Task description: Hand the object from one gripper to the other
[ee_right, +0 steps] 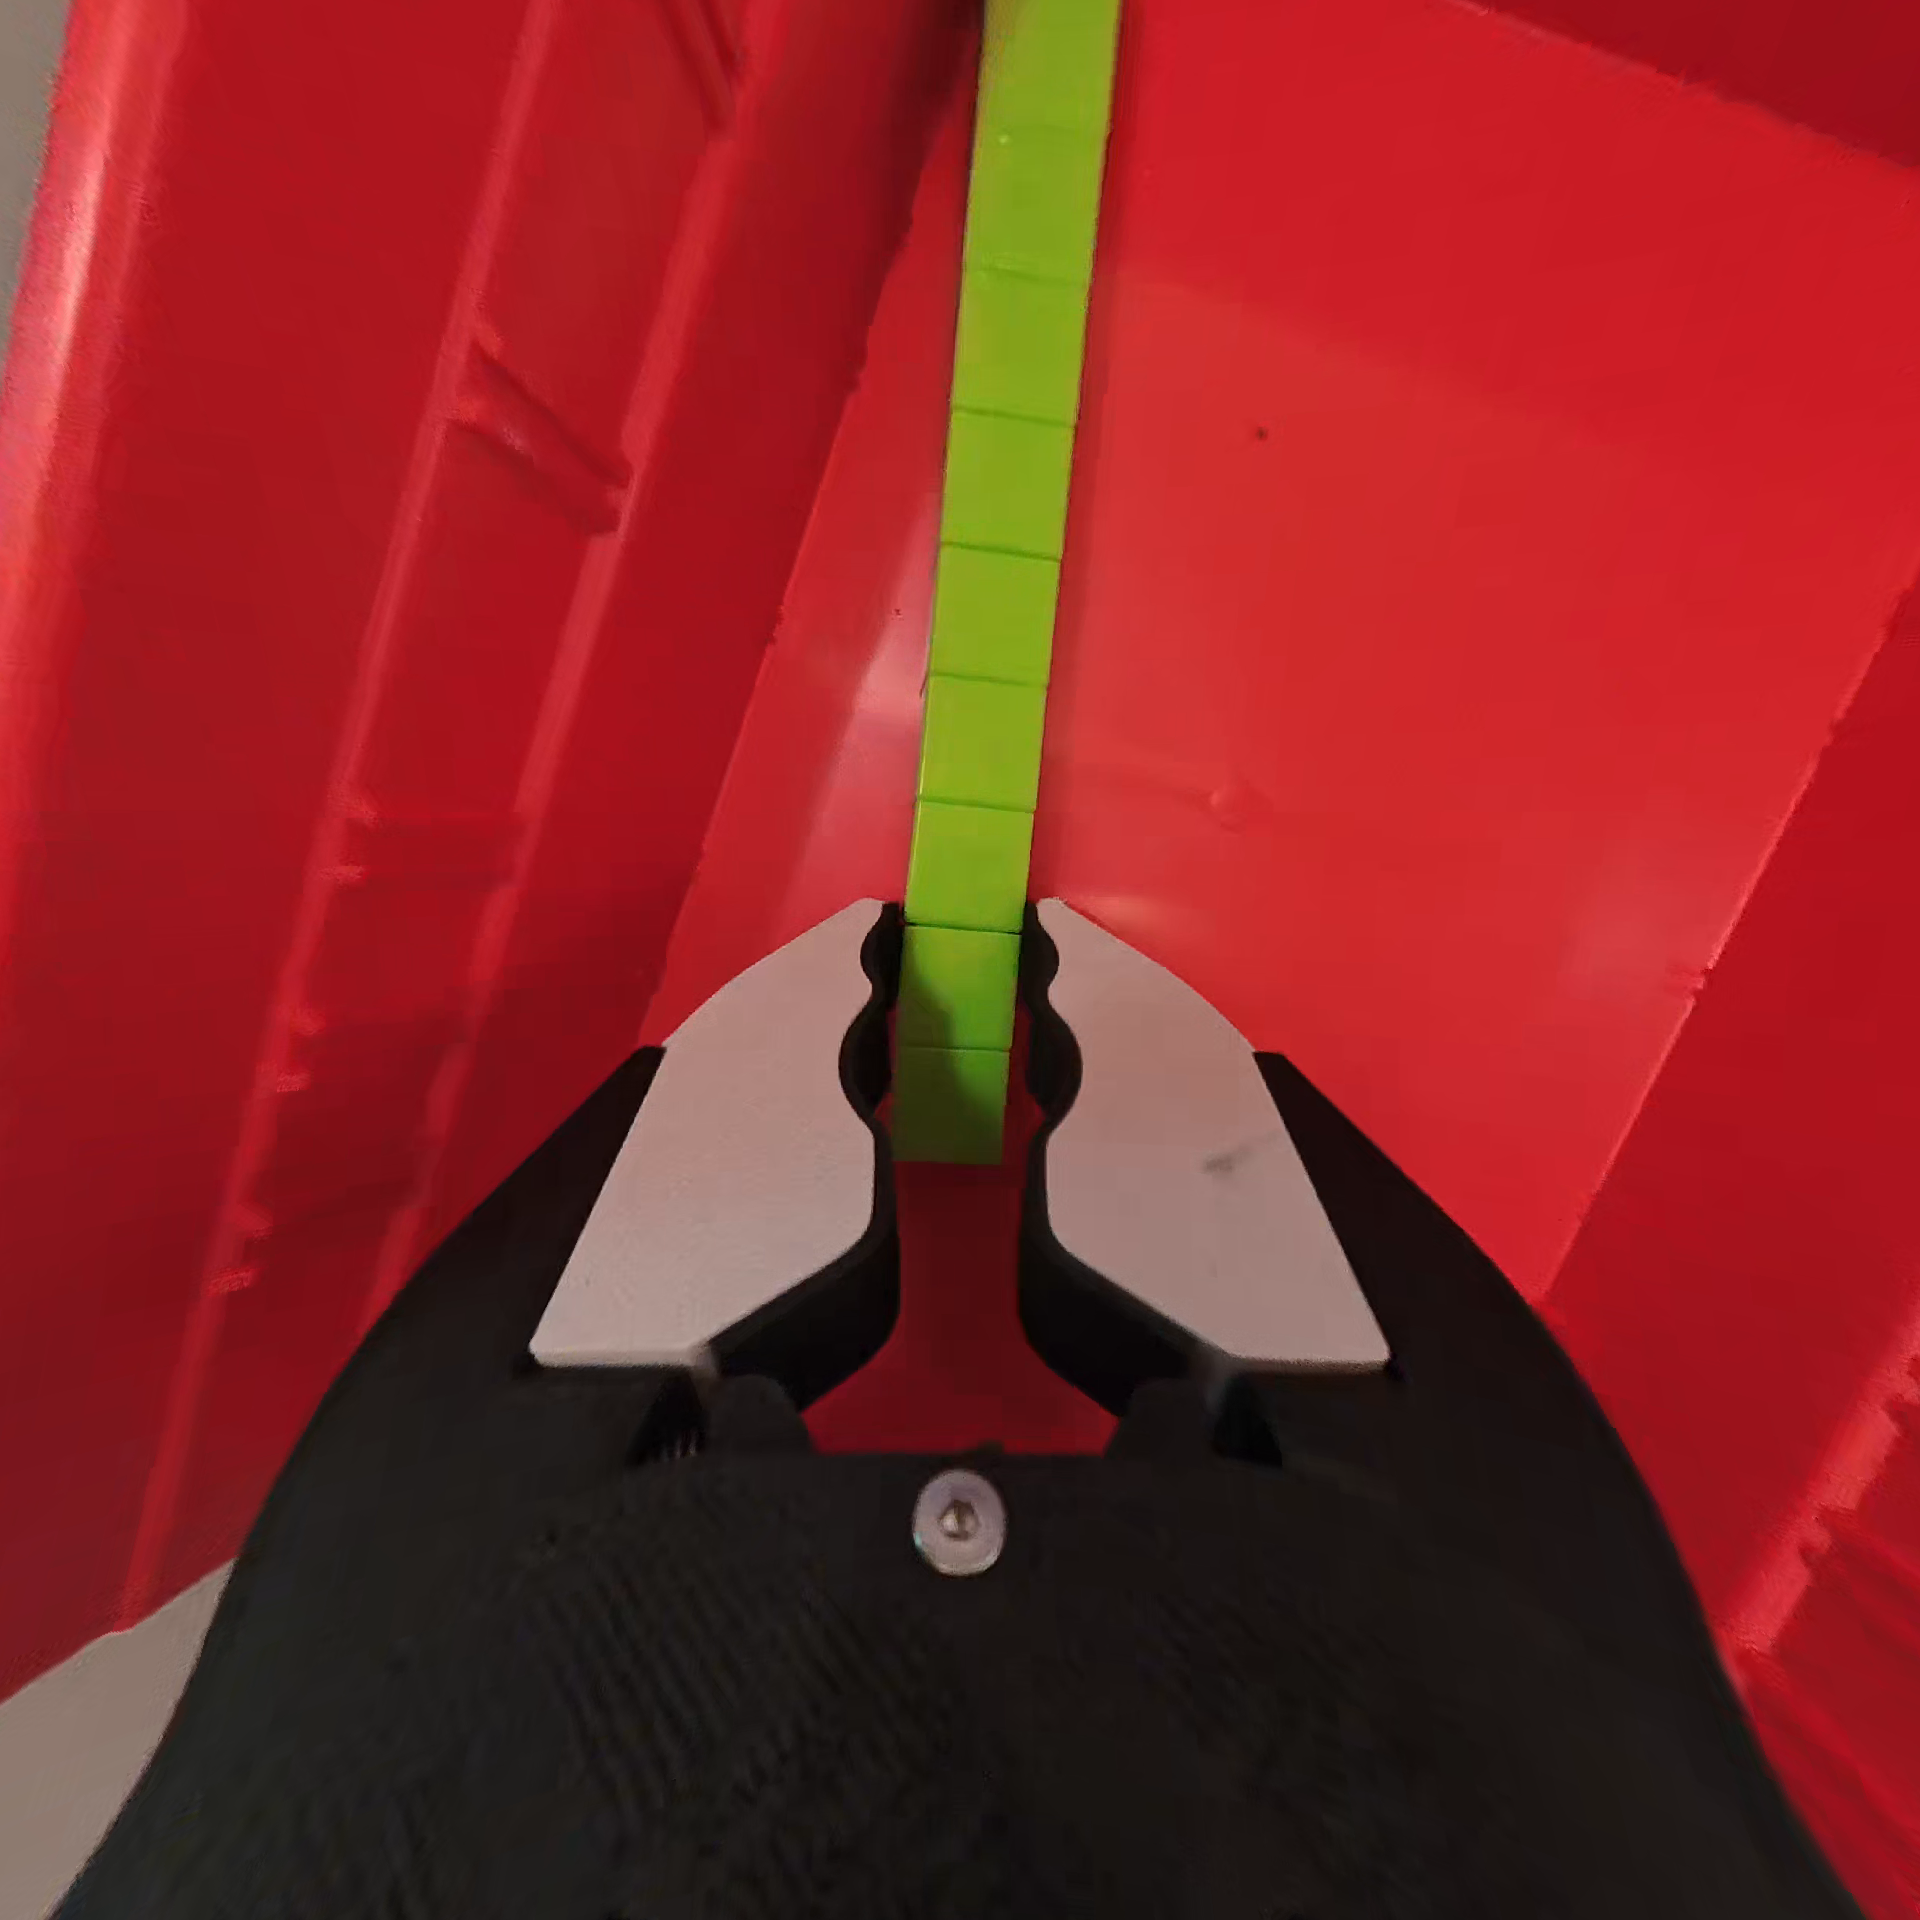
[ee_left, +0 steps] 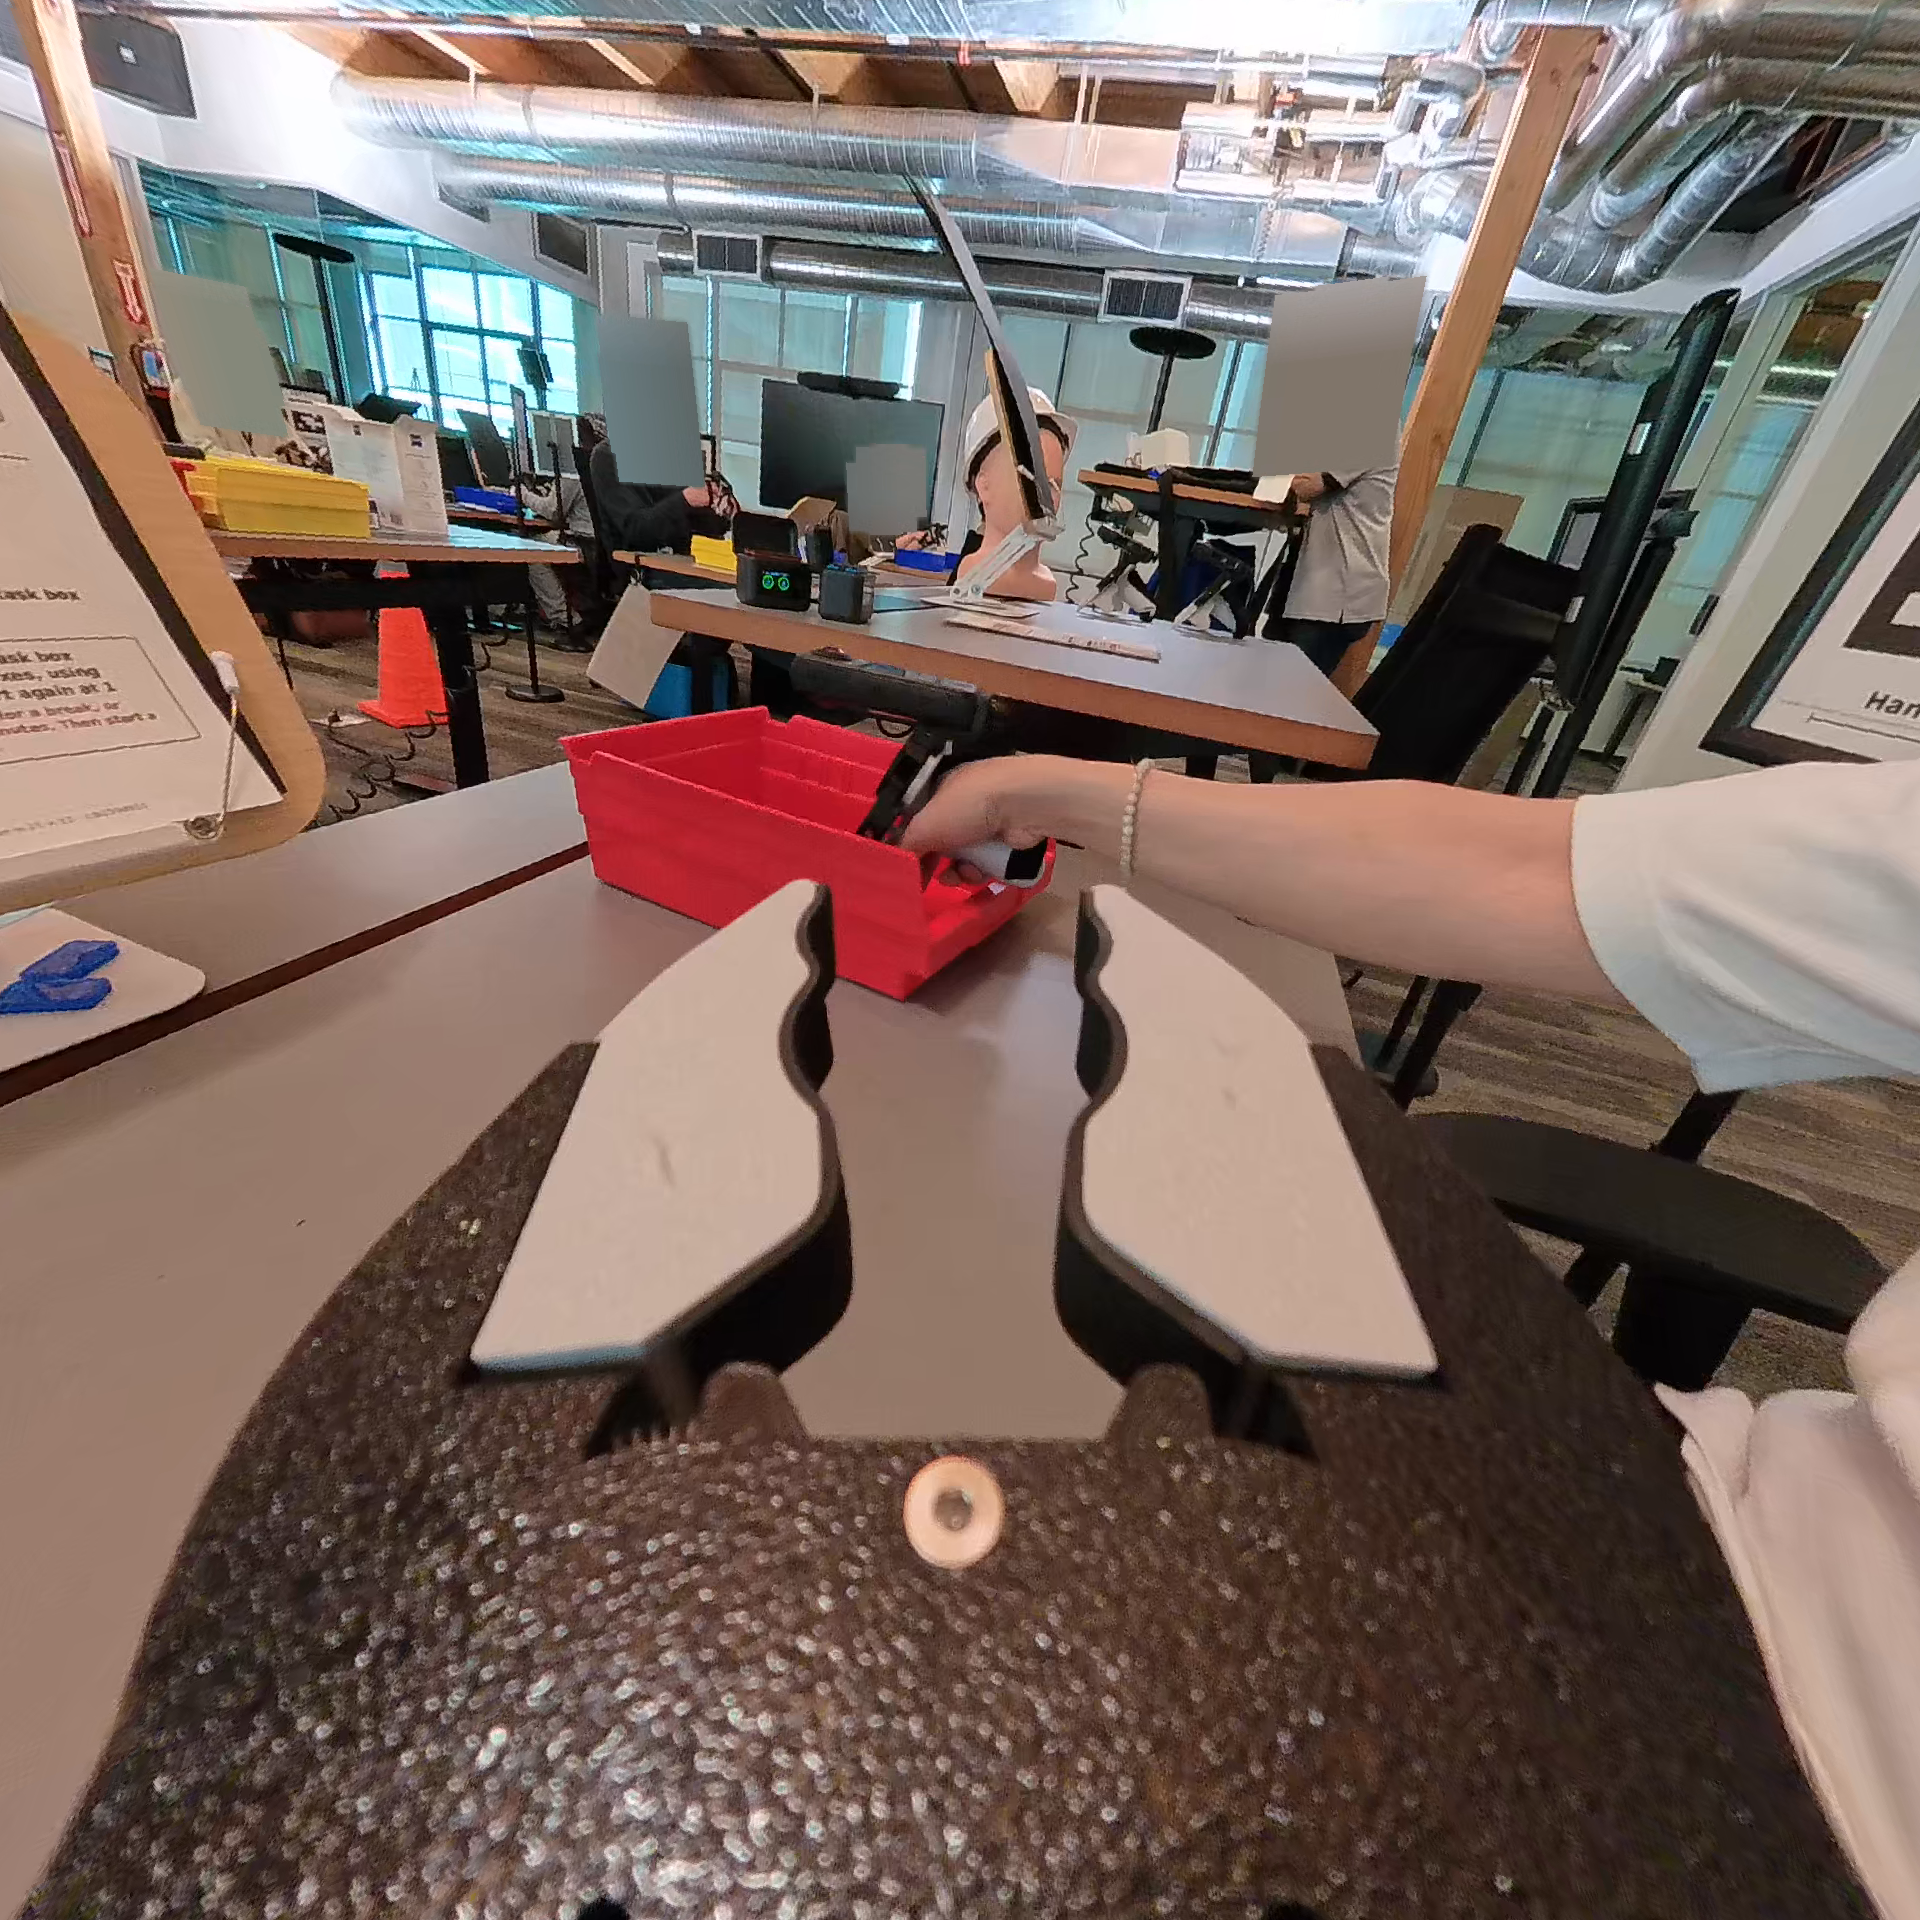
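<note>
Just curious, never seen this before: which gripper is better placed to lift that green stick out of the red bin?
Right. The right gripper is inside the red bin, closed around the green stick. The left gripper waits open and empty outside it.

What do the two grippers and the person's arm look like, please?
Both the left gripper and right gripper have black textured bodies, pale grey wavy-edged fingers and a silver screw. The arm wears a white short sleeve and a beaded bracelet.

Printed sheets [ee_left: 73, 675] – left board [ee_left: 208, 623], right poster [ee_left: 1860, 644] – bear writing
</note>
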Action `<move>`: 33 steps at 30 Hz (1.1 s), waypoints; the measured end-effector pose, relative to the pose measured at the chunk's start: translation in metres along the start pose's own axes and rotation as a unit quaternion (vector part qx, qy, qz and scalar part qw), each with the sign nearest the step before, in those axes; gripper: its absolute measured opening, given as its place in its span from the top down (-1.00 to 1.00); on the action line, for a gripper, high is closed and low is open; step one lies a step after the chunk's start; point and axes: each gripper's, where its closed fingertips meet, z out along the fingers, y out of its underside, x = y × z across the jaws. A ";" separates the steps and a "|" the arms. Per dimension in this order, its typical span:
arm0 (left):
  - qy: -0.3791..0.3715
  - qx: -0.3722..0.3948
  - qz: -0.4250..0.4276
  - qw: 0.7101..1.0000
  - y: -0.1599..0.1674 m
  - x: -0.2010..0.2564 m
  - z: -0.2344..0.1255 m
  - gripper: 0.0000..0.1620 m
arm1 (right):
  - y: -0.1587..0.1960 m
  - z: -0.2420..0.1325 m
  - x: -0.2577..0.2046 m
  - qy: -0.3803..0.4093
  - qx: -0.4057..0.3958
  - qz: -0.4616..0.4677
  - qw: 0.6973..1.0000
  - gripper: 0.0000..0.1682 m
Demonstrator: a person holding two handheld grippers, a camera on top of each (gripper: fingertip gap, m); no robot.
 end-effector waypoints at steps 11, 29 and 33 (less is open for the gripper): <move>-0.015 -0.003 -0.016 1.000 0.008 -0.012 -0.007 0.48 | 0.002 0.007 -0.015 -0.027 -0.011 -0.033 0.999 0.70; -0.417 -0.359 0.034 0.834 0.017 -0.225 -0.213 0.47 | -0.022 -0.158 -0.058 -0.034 0.334 -0.126 0.934 -0.11; -0.438 -0.476 -0.006 0.762 0.033 -0.282 -0.247 0.47 | -0.001 -0.148 -0.120 -0.077 0.352 -0.193 0.913 -0.07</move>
